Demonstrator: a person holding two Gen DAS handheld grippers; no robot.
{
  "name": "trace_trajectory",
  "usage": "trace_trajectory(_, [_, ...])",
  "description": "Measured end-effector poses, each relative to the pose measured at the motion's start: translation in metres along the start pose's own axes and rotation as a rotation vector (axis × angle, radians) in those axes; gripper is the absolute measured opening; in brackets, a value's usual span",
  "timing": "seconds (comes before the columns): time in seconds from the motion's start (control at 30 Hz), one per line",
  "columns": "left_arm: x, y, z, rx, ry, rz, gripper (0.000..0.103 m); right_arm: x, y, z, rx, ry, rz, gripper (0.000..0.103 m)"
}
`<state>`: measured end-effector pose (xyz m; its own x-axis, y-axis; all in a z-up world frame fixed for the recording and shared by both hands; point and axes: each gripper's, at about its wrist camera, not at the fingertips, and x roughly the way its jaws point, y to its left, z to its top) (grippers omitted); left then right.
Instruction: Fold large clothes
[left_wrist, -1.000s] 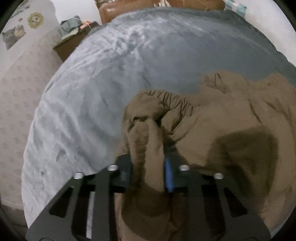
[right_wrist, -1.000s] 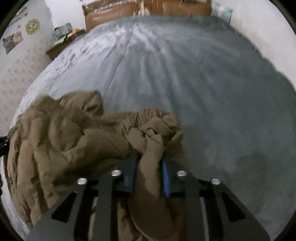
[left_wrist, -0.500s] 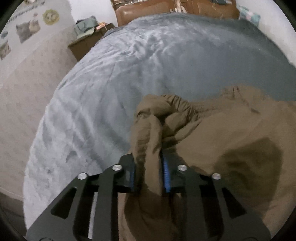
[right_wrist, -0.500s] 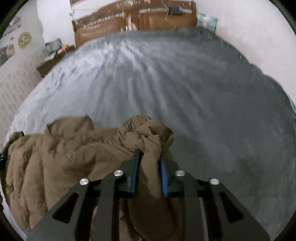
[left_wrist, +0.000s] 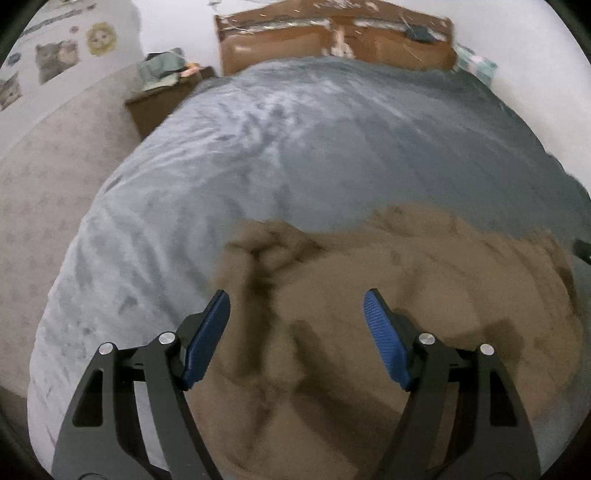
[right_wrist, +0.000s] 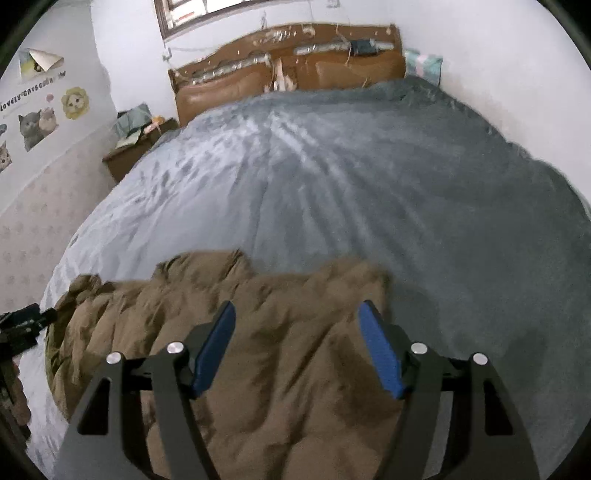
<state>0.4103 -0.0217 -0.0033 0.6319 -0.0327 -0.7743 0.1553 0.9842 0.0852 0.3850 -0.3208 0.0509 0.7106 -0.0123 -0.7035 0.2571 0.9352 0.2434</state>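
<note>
Left wrist view: left gripper (left_wrist: 297, 319) jaws opening, spread wide, nothing pinched; brown garment (left_wrist: 388, 314) lies loose below them on the grey blanket (left_wrist: 295, 147), at the end far from the headboard (left_wrist: 332, 40). Right wrist view: right gripper (right_wrist: 297, 328) jaws opening too, blue pads clear of the cloth, garment (right_wrist: 258, 369) rumpled underneath. Looks like a release after one fold. To do it well: lift both clear without snagging fabric, then regrip an outer edge and smooth the bunched end.
</note>
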Motion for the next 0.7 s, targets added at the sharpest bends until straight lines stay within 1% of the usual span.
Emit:
trace_trajectory(0.07, [0.007, -0.024, -0.006, 0.032, 0.036, -0.017, 0.074, 0.013, 0.012, -0.012, 0.006, 0.046, 0.007, 0.07])
trace_trajectory(0.1, [0.015, -0.035, -0.006, 0.039, 0.052, -0.017, 0.07, 0.016, 0.016, -0.017, -0.002, 0.06, 0.005, 0.07])
trace_trajectory(0.13, [0.023, -0.043, -0.006, 0.046, 0.075, -0.018, 0.064, 0.025, 0.024, -0.024, -0.025, 0.089, -0.007, 0.068])
trace_trajectory(0.17, [0.032, -0.05, -0.01, 0.053, 0.113, -0.018, 0.061, 0.032, 0.028, -0.029, -0.037, 0.107, -0.017, 0.068])
trace_trajectory(0.23, [0.047, -0.054, -0.016, 0.064, 0.178, -0.015, 0.05, 0.048, 0.035, -0.039, -0.055, 0.162, -0.031, 0.065])
trace_trajectory(0.27, [0.057, -0.056, -0.02, 0.06, 0.206, -0.005, 0.049, 0.053, 0.036, -0.042, -0.059, 0.18, -0.038, 0.065])
trace_trajectory(0.47, [0.085, -0.057, -0.026, 0.054, 0.275, -0.007, 0.049, 0.081, 0.034, -0.049, -0.056, 0.263, -0.065, 0.065])
trace_trajectory(0.57, [0.094, -0.059, -0.022, 0.045, 0.287, -0.002, 0.049, 0.093, 0.033, -0.047, -0.045, 0.295, -0.08, 0.065])
trace_trajectory(0.7, [0.102, -0.067, -0.021, 0.064, 0.297, 0.018, 0.049, 0.103, 0.038, -0.046, -0.053, 0.316, -0.097, 0.065])
